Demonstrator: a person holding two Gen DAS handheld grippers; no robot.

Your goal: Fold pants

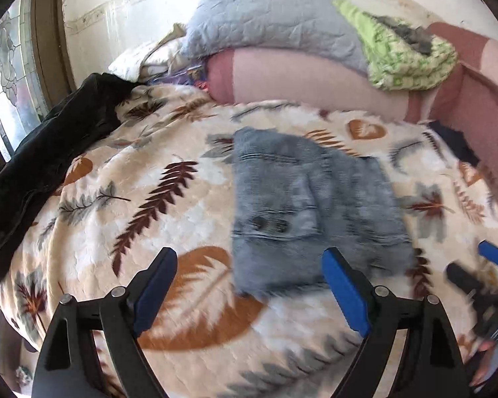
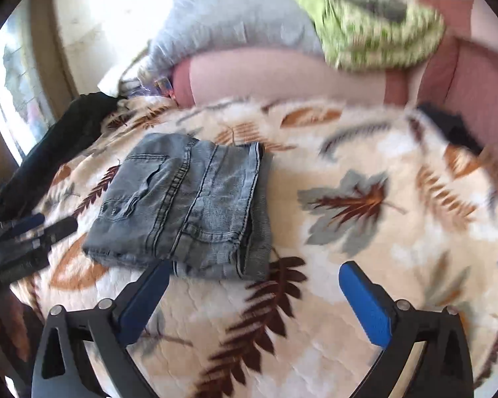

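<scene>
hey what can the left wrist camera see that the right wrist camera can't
Only the left wrist view: the stained-glass window pattern sharply, and the right gripper at its right edge.
Only the right wrist view: the folded jeans' seams and pocket stitching in focus, and the left gripper at its left edge.
Both: the folded jeans on the leaf-print blanket, the black garment, grey pillow, green cloth, open jaws holding nothing.

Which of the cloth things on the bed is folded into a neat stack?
The grey jeans, folded into a compact rectangle on the leaf-print blanket. The black garment at the left edge lies crumpled and unfolded.
</scene>
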